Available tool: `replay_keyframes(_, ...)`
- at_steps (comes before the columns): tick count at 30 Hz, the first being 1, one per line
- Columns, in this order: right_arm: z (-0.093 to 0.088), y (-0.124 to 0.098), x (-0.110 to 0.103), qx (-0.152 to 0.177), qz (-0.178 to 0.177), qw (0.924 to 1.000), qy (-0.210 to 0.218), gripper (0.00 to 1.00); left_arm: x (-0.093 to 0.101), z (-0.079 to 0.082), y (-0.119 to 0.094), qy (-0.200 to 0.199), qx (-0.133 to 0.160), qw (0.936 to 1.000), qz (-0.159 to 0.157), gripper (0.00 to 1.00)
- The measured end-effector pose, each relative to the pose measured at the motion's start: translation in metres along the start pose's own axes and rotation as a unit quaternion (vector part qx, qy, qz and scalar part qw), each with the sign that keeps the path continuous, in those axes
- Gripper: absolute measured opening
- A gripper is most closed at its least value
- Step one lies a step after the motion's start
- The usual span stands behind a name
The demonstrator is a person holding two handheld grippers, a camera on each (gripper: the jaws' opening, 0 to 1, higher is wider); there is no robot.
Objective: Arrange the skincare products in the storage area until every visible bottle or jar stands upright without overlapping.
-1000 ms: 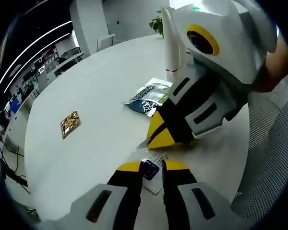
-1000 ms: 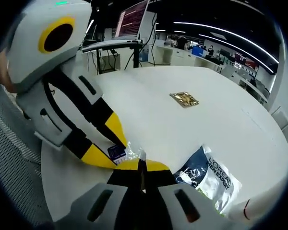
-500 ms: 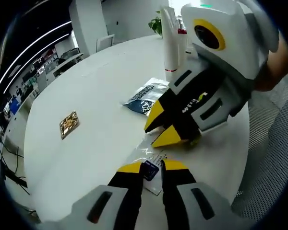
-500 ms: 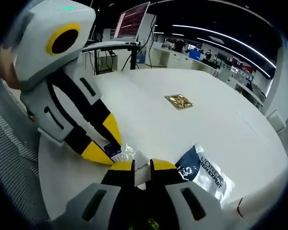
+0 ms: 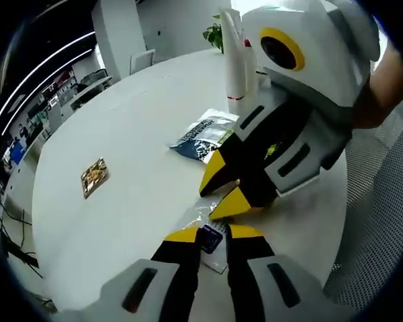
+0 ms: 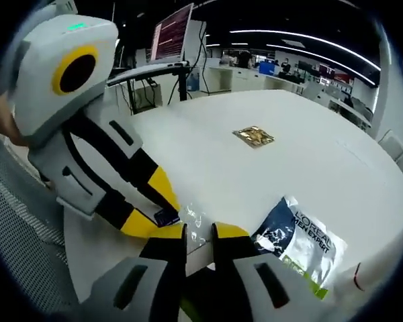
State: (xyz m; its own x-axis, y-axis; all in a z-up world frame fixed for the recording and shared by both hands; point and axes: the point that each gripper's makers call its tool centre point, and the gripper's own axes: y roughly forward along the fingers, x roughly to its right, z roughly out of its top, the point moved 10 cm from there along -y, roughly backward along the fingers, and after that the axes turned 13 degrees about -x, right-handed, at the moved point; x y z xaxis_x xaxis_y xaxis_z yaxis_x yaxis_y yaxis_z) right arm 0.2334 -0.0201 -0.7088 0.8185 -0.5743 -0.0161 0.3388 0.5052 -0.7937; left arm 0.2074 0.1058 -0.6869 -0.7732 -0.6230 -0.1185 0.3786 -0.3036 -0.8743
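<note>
- Holding the left gripper (image 5: 211, 235) low over the white table (image 5: 134, 134), I am seeing its yellow-tipped fingers (image 5: 183, 235) closed on a small clear packet (image 5: 210, 236) with a dark blue label, which is lying flat on the tabletop.
- In the right gripper view the same left gripper (image 6: 160, 213) is coming in from the left, its tips pinching the blue-labelled corner of that packet (image 6: 188, 218).
- I am keeping the right gripper (image 6: 199, 232) just beside it, jaws apart with a clear gap between them, the crinkly clear edge of the packet sitting in front of that gap; I cannot tell whether the tips are touching it.
- From the left gripper view the right gripper (image 5: 221, 191) is reaching in from the right, its two yellow tips spread and pointing down at the packet's far edge.
- A blue and silver sachet (image 6: 301, 238) printed with brand lettering is lying flat on the table just to the right of the right gripper; in the left gripper view this sachet (image 5: 200, 132) is lying beyond the right gripper.
- A tall white tube (image 5: 234, 57) with a thin red band near its base is standing upright farther back on the table.
- A small gold foil packet (image 6: 254, 136) is lying flat well apart from everything else, out in the middle of the table.
- I am also seeing an open laptop (image 6: 169, 33) beyond the table's far edge.
</note>
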Motion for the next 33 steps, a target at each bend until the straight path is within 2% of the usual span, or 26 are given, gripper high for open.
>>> replay_keyframes(3,-0.001,-0.002,0.001,0.001,-0.001,0.9999,0.015,0.12,-0.002,0.0,0.0,0.0,-0.001,1.0,-0.003,0.19)
replay_keyframes(11,-0.001,-0.004,0.0,0.003,0.007,0.9999,0.013,0.15,0.0,0.0,-0.001,-0.003,-0.005,1.0,-0.003,0.19)
replay_keyframes(17,0.0,-0.009,-0.001,0.012,0.006,0.9999,0.007,0.16,-0.004,-0.001,0.0,-0.005,-0.009,1.0,0.001,0.23)
replay_keyframes(25,0.0,-0.02,0.003,0.027,0.002,0.9996,0.006,0.2,-0.005,-0.001,-0.004,-0.003,-0.014,0.9998,0.014,0.26)
replay_keyframes(33,-0.004,-0.031,0.002,0.035,0.0,0.9994,0.007,0.28,-0.006,0.0,-0.01,-0.025,-0.004,0.9996,0.015,0.32)
